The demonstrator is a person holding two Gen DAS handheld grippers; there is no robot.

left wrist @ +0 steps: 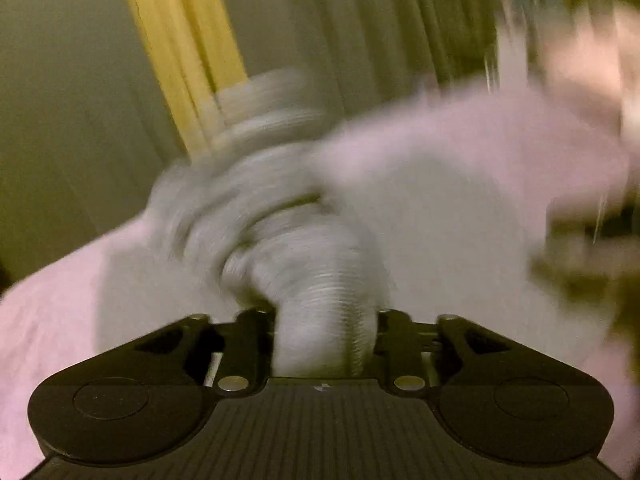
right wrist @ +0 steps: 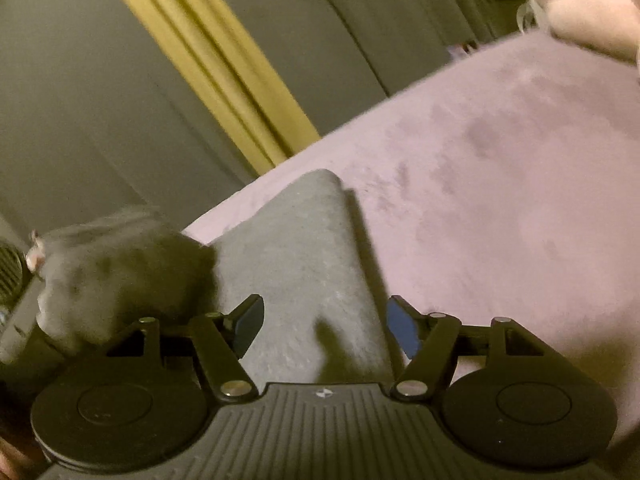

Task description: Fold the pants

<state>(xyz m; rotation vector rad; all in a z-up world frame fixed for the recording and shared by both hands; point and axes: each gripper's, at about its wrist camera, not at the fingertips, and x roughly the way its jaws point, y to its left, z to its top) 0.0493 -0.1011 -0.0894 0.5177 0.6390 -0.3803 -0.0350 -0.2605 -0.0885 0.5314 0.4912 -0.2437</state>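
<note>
Pink bed lay under grey pants; left tool gripped their ribbed waistband, blurred; only the right view showed right tool spread, unclamped, around a fold.

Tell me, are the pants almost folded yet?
Not yet. The left gripper has grey pants bunched between its fingers, blurred mid-swing above the pink bed cover. The right gripper is open around another grey part. No neat fold shows, so most folding is left.
</note>
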